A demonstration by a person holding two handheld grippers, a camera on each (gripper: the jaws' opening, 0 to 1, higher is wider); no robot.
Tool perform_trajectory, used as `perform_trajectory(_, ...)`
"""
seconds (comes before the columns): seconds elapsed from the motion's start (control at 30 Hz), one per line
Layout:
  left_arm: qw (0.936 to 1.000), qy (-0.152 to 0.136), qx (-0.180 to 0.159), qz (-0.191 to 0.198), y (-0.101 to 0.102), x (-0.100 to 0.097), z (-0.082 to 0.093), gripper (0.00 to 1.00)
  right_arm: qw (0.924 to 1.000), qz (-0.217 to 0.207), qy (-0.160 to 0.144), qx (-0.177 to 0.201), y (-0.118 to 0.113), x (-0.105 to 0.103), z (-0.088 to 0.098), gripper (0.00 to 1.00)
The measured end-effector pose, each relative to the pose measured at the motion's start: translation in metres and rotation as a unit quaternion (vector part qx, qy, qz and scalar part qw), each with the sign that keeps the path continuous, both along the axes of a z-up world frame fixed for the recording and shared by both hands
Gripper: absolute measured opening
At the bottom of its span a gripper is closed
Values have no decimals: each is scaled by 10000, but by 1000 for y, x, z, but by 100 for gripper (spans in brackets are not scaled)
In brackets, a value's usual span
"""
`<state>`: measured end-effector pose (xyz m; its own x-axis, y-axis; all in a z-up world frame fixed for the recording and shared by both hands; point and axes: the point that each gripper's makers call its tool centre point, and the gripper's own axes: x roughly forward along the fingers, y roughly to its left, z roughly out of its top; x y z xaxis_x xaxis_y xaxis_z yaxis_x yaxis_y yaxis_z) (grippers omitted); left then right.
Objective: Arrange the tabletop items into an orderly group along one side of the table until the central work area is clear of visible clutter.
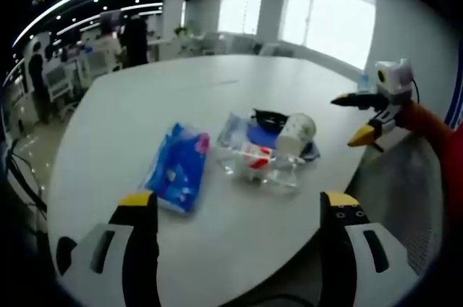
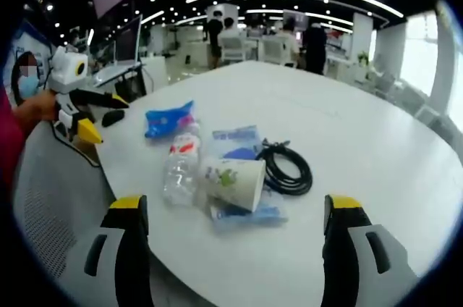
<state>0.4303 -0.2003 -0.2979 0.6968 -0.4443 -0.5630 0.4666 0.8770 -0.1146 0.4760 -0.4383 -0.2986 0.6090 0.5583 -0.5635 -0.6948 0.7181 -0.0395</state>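
1. Left gripper view: the left hand-held gripper [image 1: 242, 209] is hanging wide, empty, before the desk [image 1: 188, 90]; the soft pack [image 1: 176, 166] is lying nearest, asking for a side pinch.
2. Right gripper view: the right hand-held gripper [image 2: 239, 209] is gaping wide, empty; the light cup [image 2: 235, 182], slippery bottle [image 2: 181, 166] and limp cable [image 2: 288, 166] are clustering near the edge.

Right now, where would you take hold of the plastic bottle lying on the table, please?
Grip the plastic bottle across its clear body. It lies on its side, its left flank bare; the paper cup crowds the other. The right gripper, jaws wide open, could probably come in from that bare side.
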Motion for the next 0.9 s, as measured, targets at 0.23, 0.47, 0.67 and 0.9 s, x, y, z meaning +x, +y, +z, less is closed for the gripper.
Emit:
perform_trajectory(0.23, 10000, 27, 14, -18, -1, 0, -1, 90, 10000, 2, 12, -19, 0, 0, -1, 100)
perform_trajectory(0.47, 10000, 38, 18, -28, -1, 0, -2, 90, 10000, 13, 31, -27, 0, 0, -1, 100)
perform_trajectory(0.67, 10000, 58, 16, -41, -1, -1, -2, 89, 10000, 14, 37, -42, 0, 0, -2, 100)
perform_trajectory(0.9, 9999, 86, 35, -61, -1, -2, -4, 89, 10000, 30, 42, -49, 1, -1, -3, 100)
